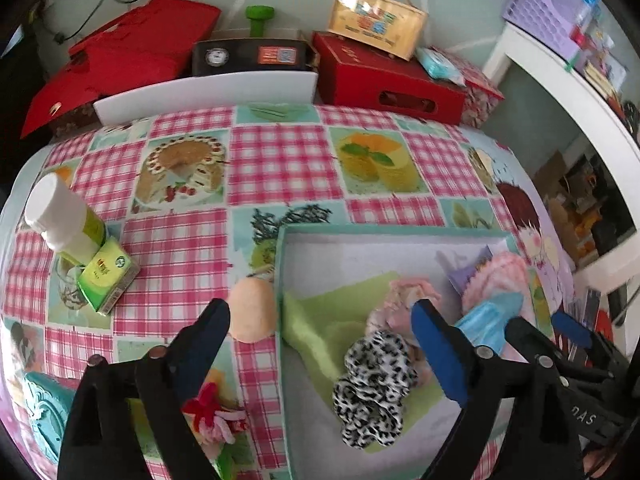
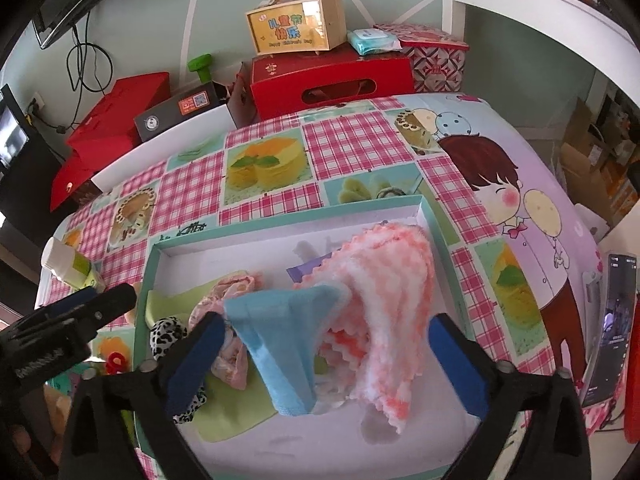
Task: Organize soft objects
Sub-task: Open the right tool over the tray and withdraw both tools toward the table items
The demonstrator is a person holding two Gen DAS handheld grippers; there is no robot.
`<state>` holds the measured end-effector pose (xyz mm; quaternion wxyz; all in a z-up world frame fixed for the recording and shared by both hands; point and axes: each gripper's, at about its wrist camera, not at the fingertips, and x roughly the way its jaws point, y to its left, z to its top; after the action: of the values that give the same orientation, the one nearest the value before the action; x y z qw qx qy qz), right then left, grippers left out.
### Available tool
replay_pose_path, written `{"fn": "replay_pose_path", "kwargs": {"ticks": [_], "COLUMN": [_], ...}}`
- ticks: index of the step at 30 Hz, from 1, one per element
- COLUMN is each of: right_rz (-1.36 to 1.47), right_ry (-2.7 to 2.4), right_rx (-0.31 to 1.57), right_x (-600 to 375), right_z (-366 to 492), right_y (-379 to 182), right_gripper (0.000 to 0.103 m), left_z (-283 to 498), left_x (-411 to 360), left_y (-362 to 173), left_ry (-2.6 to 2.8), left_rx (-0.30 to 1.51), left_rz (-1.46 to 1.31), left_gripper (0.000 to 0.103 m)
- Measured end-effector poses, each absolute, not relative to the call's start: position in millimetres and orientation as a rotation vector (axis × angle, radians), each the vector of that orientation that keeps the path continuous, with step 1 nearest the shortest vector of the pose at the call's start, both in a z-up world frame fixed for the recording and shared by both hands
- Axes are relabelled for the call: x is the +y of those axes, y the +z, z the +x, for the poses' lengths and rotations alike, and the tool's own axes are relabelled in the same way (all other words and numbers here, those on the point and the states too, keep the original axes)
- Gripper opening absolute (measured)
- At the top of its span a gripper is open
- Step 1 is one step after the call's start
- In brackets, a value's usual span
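A shallow teal-rimmed box (image 1: 380, 230) (image 2: 280, 212) lies on the checked tablecloth. Inside it are a green cloth (image 1: 332, 312), a leopard-print scrunchie (image 1: 372, 392), a pink floral scrunchie (image 1: 400, 300), a blue cloth (image 2: 280, 344) and a fluffy pink-and-white cloth (image 2: 388, 288). My left gripper (image 1: 324, 332) is open, straddling the box's left wall; nothing is pressed by its pads. A peach soft lump (image 1: 252, 312) rests just outside that wall, near the left finger. My right gripper (image 2: 328, 336) stands open over the blue and pink cloths, which hang loose between its fingers, untouched.
A white bottle (image 1: 60, 216) and a green carton (image 1: 106, 280) stand at the table's left. A red-and-pink bow (image 1: 212, 412) and a teal soft item (image 1: 44, 408) lie near the front left. Red boxes (image 2: 332, 80) line the back edge. A phone (image 2: 612, 320) stands at the right.
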<state>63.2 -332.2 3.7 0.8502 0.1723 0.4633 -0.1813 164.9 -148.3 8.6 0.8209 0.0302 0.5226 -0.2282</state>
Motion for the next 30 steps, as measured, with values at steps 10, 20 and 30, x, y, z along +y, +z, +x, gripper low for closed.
{"fn": "replay_pose_path", "kwargs": {"ticks": [10, 20, 30], "right_rz": [0.352, 0.337, 0.32], "right_ry": [-0.396, -0.4, -0.334], "right_rx": [0.992, 0.98, 0.934], "right_x": [-332.3, -331.9, -302.6], "right_z": [64.8, 63.1, 71.8], "right_y": [-1.0, 3.4, 19.9], "right_gripper": [0.103, 0.103, 0.103], "left_z": [183.1, 190.9, 197.6], "left_x": [-115.7, -83.0, -21.5], "left_y": [5.6, 18.6, 36.2], "left_ry": [-0.41, -0.347, -0.171], "left_rx": [1.121, 1.098, 1.064], "left_rz": [-0.026, -0.042, 0.001], "left_gripper": [0.093, 0.093, 0.093]}}
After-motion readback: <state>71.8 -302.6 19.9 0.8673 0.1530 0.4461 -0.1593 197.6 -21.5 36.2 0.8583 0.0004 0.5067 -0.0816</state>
